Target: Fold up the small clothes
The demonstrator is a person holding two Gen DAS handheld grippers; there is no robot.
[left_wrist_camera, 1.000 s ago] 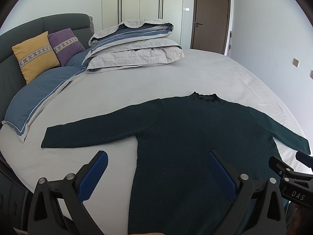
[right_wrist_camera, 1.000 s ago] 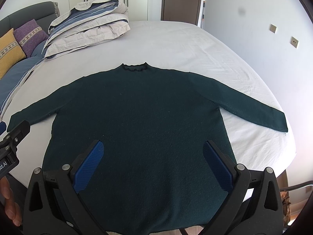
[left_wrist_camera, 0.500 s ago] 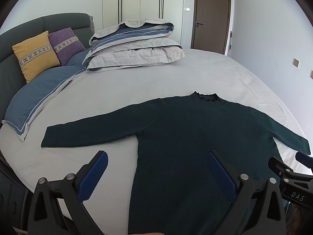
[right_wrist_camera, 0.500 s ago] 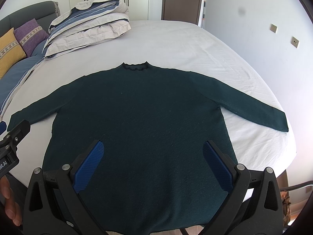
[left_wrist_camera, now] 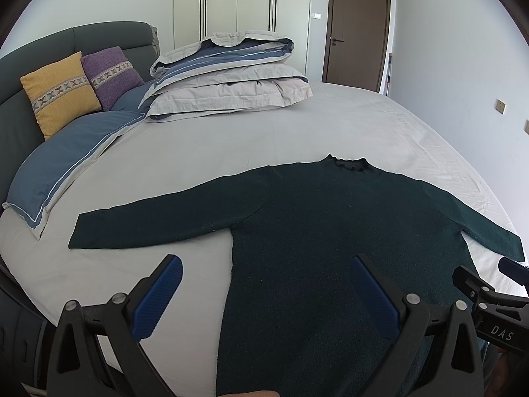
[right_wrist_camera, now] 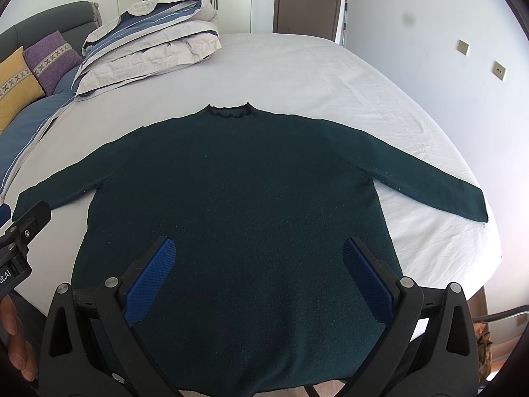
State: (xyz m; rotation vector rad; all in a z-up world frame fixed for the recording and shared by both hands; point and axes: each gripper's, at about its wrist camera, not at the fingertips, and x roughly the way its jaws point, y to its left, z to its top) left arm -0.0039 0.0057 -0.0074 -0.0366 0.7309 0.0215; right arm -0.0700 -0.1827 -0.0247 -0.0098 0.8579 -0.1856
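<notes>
A dark green long-sleeved sweater (left_wrist_camera: 317, 231) lies flat on the bed, collar away from me, both sleeves spread out; it fills the middle of the right wrist view (right_wrist_camera: 238, 205). My left gripper (left_wrist_camera: 264, 278) is open and empty, held above the sweater's left side near the hem. My right gripper (right_wrist_camera: 258, 264) is open and empty, held above the sweater's lower body. The right gripper's body shows at the right edge of the left wrist view (left_wrist_camera: 489, 301). The left gripper's body shows at the left edge of the right wrist view (right_wrist_camera: 20, 235).
The bed sheet (left_wrist_camera: 264, 139) is light grey. A folded duvet (left_wrist_camera: 228, 76) lies at the back left, with a blue pillow (left_wrist_camera: 66, 165), a yellow cushion (left_wrist_camera: 59, 92) and a purple cushion (left_wrist_camera: 112, 76) by the headboard. The bed's right edge (right_wrist_camera: 492, 231) is near the right sleeve cuff.
</notes>
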